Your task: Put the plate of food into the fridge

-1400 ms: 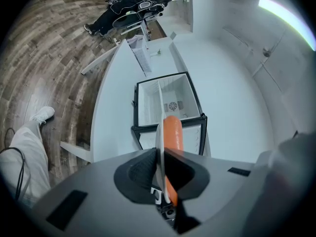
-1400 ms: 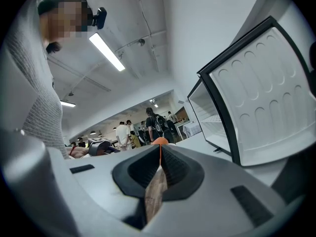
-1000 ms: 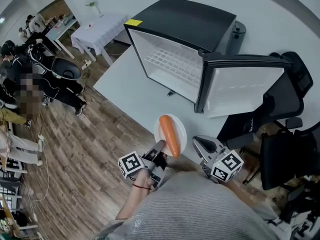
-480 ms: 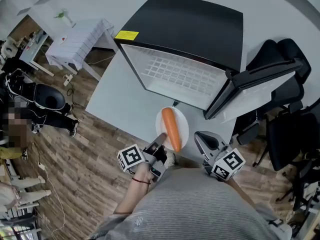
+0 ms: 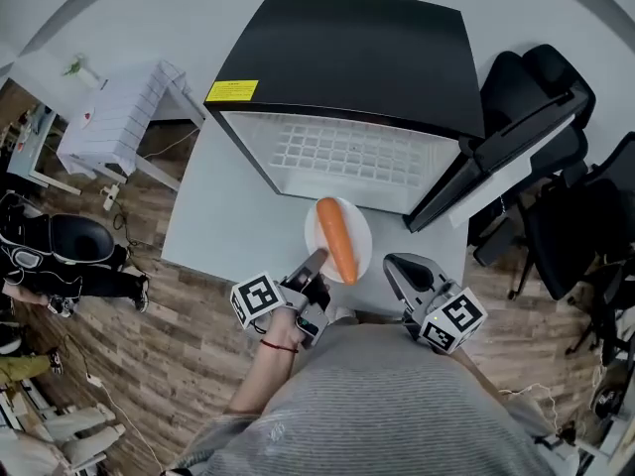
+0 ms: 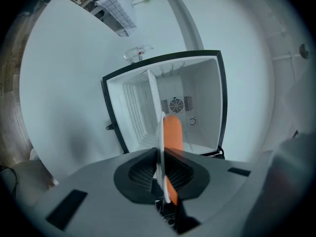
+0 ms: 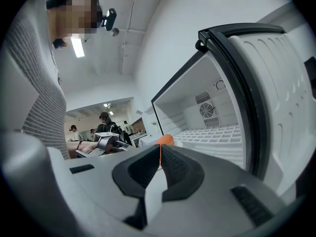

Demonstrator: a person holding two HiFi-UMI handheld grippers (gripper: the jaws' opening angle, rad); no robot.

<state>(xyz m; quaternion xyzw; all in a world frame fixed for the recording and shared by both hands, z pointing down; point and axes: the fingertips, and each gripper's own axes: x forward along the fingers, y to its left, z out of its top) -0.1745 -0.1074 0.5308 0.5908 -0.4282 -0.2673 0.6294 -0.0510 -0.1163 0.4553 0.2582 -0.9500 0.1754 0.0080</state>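
Observation:
A small white plate (image 5: pixel 359 228) carries a long orange carrot (image 5: pixel 337 240) and hangs just in front of the open fridge (image 5: pixel 347 53). My left gripper (image 5: pixel 317 263) is shut on the plate's near rim. In the left gripper view the plate (image 6: pixel 160 142) stands edge-on between the pads, with the carrot (image 6: pixel 173 135) behind it and the white fridge interior (image 6: pixel 197 98) straight ahead. My right gripper (image 5: pixel 397 266) is beside the plate on the right, shut with nothing in it. The fridge door (image 5: pixel 506 157) stands open at the right.
The fridge sits on a white table (image 5: pixel 218 216), with a wire shelf (image 5: pixel 347 152) inside. Black office chairs (image 5: pixel 566 226) crowd the right, behind the door. A white side table (image 5: pixel 114 117) and another chair (image 5: pixel 69 241) stand on the wooden floor at left.
Both grippers and the plate have swung round and moved up to the fridge. Its opening now faces me squarely, and the plate sits just before the lower edge.

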